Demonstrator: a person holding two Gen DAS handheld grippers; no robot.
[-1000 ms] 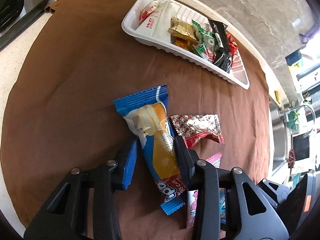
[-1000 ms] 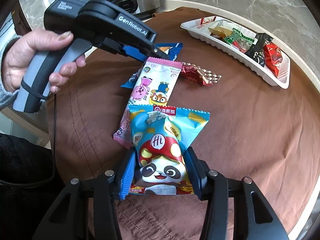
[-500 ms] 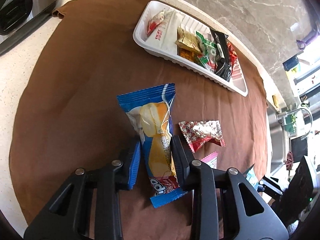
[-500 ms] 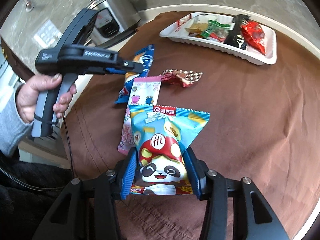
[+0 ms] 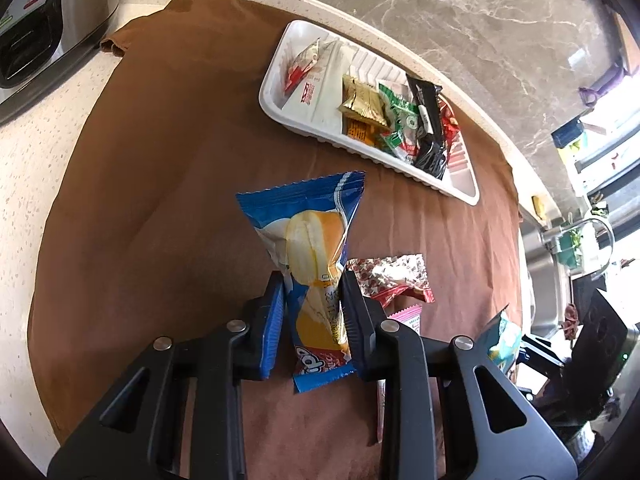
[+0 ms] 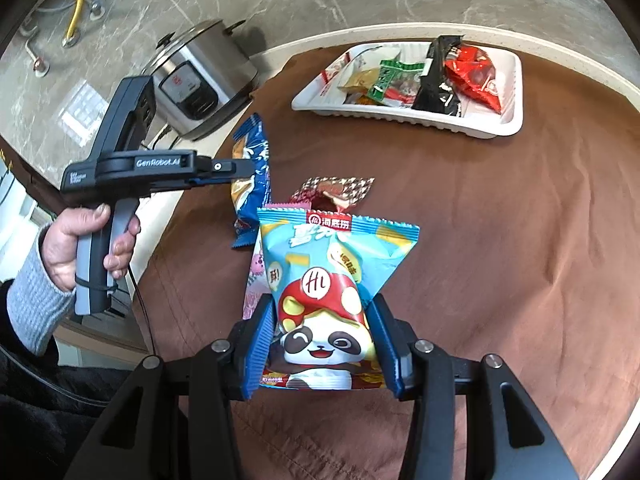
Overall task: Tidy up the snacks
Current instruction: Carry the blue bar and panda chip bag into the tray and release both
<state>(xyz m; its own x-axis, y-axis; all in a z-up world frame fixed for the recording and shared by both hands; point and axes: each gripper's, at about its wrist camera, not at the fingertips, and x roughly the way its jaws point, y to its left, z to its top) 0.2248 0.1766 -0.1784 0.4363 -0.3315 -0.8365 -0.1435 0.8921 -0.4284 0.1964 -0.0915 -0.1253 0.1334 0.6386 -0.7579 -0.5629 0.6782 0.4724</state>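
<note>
My left gripper is shut on a blue and orange snack packet and holds it above the brown cloth; the packet also shows in the right wrist view. My right gripper is shut on a light-blue panda snack bag, lifted over the cloth. A white tray with several snacks stands at the far edge; it also shows in the right wrist view. A red-patterned packet and a pink packet lie on the cloth below.
A silver rice cooker stands on the counter at the left of the cloth. A marble wall runs behind the tray. A sink and tap are at the far right.
Both grippers have risen with their packets. The left gripper closed on the blue packet and lifted it off the cloth. The tray now looks closer in both views.
</note>
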